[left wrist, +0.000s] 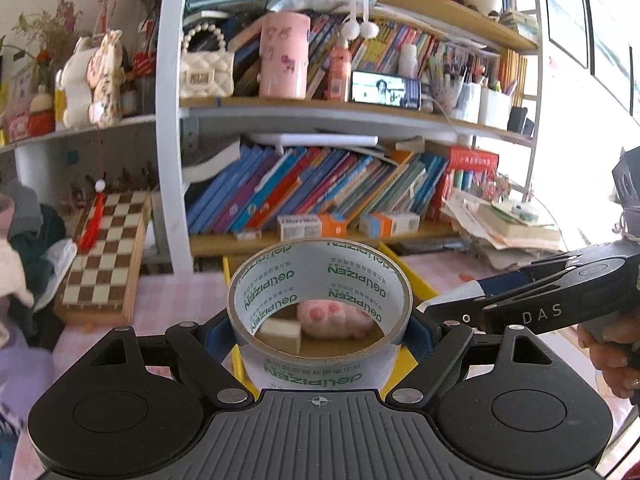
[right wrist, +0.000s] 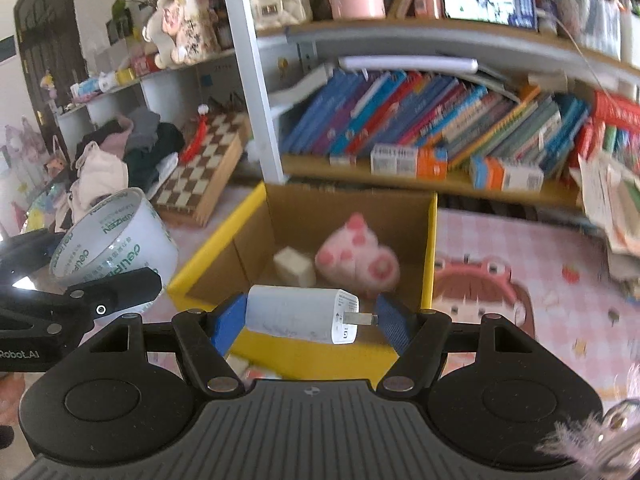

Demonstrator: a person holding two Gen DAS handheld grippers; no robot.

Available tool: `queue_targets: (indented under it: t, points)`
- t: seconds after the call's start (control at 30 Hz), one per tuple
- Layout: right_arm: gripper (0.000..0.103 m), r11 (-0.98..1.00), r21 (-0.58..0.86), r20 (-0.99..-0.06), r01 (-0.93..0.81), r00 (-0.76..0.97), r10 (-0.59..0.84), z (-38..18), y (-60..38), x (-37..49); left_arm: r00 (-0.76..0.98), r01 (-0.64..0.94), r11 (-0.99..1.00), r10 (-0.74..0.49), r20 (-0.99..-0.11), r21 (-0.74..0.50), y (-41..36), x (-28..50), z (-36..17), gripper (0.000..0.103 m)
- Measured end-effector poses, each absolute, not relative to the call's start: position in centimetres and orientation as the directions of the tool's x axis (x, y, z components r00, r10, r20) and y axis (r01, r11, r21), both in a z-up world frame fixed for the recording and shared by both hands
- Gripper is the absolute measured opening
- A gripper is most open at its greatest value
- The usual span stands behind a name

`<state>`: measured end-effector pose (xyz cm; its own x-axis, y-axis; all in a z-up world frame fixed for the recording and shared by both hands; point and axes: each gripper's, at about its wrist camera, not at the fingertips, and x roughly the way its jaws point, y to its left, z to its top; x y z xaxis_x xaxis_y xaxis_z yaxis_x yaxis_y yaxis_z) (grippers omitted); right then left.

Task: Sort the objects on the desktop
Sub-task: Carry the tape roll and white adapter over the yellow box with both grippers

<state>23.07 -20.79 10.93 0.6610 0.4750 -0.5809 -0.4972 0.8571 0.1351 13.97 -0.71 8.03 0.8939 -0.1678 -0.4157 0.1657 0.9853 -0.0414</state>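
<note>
My left gripper (left wrist: 320, 326) is shut on a roll of clear tape (left wrist: 320, 304) printed with green letters, held over the near edge of a yellow-rimmed cardboard box (left wrist: 404, 268). The roll also shows in the right wrist view (right wrist: 116, 236). My right gripper (right wrist: 310, 318) is shut on a white plug adapter (right wrist: 300, 314), its prongs pointing right, held above the front rim of the box (right wrist: 430, 264). Inside the box lie a pink plush toy (right wrist: 356, 256) and a small white block (right wrist: 294, 266). The right gripper shows from the side in the left wrist view (left wrist: 448, 304).
A bookshelf (left wrist: 320, 188) packed with books stands behind the box. A folded chessboard (left wrist: 108, 248) leans at the left. A pile of papers (left wrist: 508, 224) lies at the right. A pink cartoon mat (right wrist: 520, 280) covers the desk. Clothes (right wrist: 116, 152) are heaped at far left.
</note>
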Motion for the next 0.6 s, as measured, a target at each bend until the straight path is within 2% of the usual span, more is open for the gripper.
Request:
queue_targets:
  t: [0.3, 0.6]
  points:
    - [0.069, 0.829, 0.043, -0.573, -0.558, 0.666, 0.478, 11.6, -19.6, 28.1, 0.895, 0.187, 0.982, -0.156, -0.418, 0.034, -1.2, 18.4, 8.7, 0.084]
    - [0.069, 0.736, -0.080, -0.657, -0.673, 0.590, 0.468, 8.9, -17.4, 33.5, 0.845, 0.201, 0.975, -0.123, -0.521, 0.096, -1.2, 24.1, 6.6, 0.084]
